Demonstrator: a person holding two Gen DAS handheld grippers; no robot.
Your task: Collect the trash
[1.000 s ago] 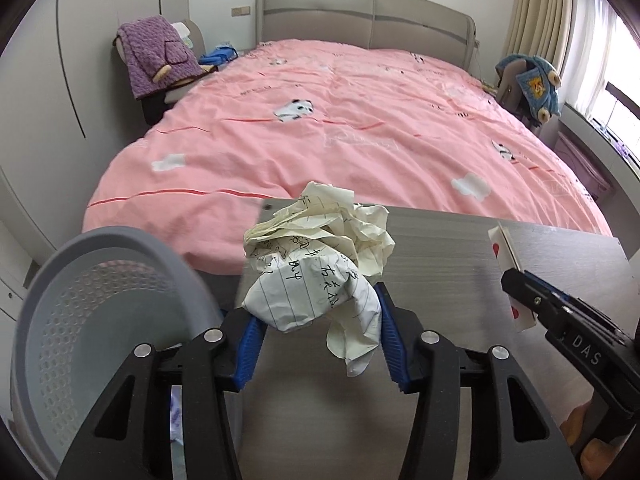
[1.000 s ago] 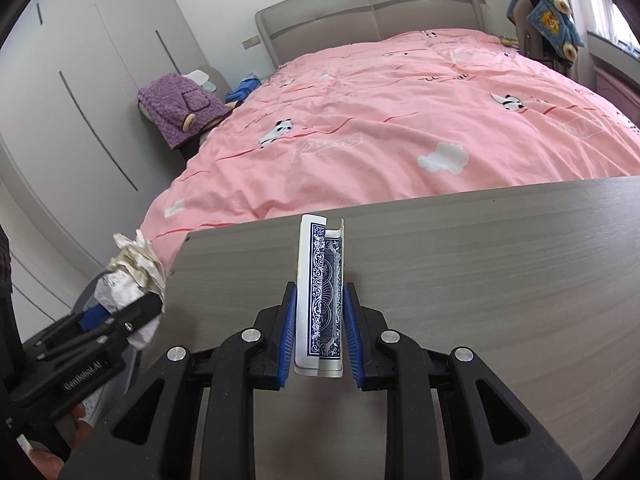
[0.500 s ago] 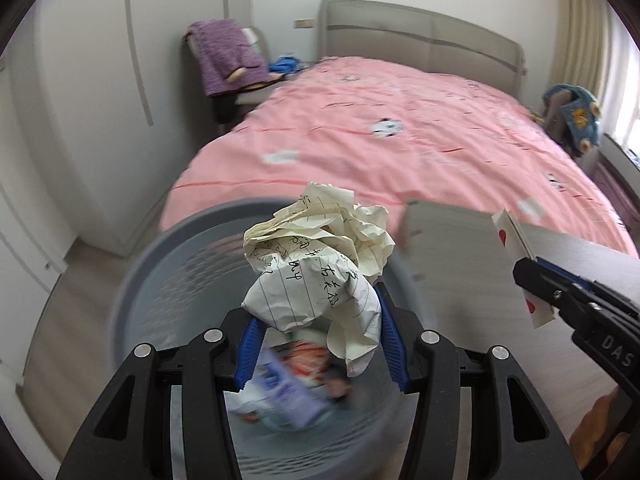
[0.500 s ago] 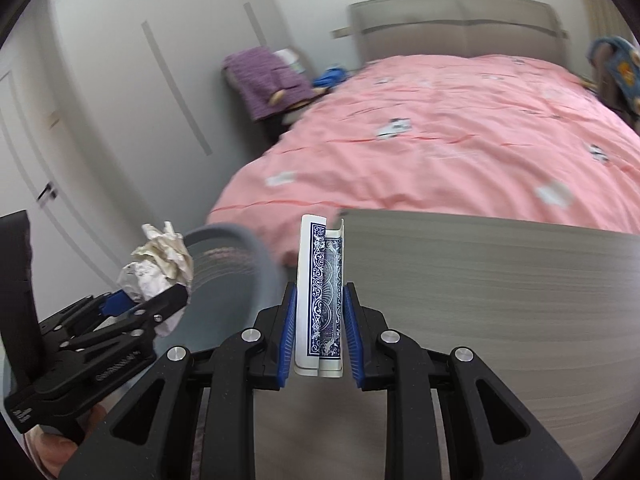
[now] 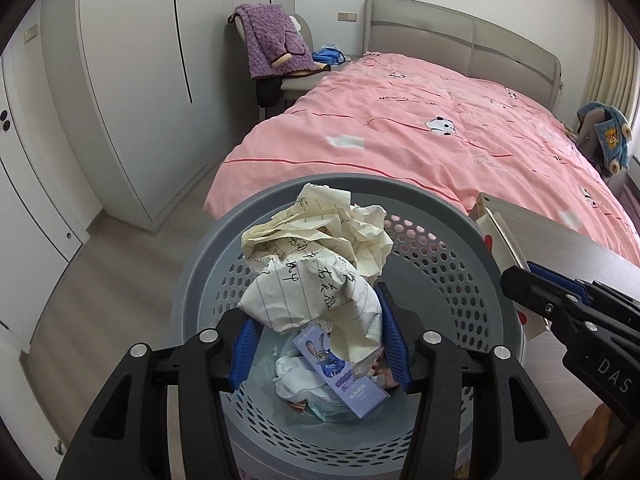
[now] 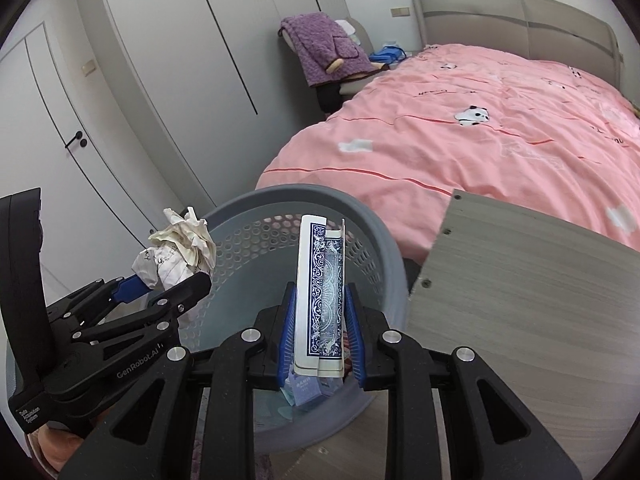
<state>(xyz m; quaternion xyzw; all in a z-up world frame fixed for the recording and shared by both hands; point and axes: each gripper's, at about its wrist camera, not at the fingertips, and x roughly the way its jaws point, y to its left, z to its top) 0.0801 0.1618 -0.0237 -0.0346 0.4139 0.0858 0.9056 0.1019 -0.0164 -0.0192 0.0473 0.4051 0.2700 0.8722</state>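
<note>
— While both grippers' jaws are opening over the grey bin (image 5: pixel 460 216), what might miss?
— The crumpled paper (image 5: pixel 316 264) between the left gripper (image 5: pixel 320 344) pads hangs well inside. The folded playing cards (image 6: pixel 320 292) in the right gripper (image 6: pixel 320 340) sit nearer the rim and could flutter out.

A pink bed (image 5: pixel 420 128) stands beside a purple-draped chair (image 5: pixel 276 52).

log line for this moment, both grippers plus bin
left gripper: opening, crumpled paper between jaws | right gripper: opening, playing cards | both over bin
</note>
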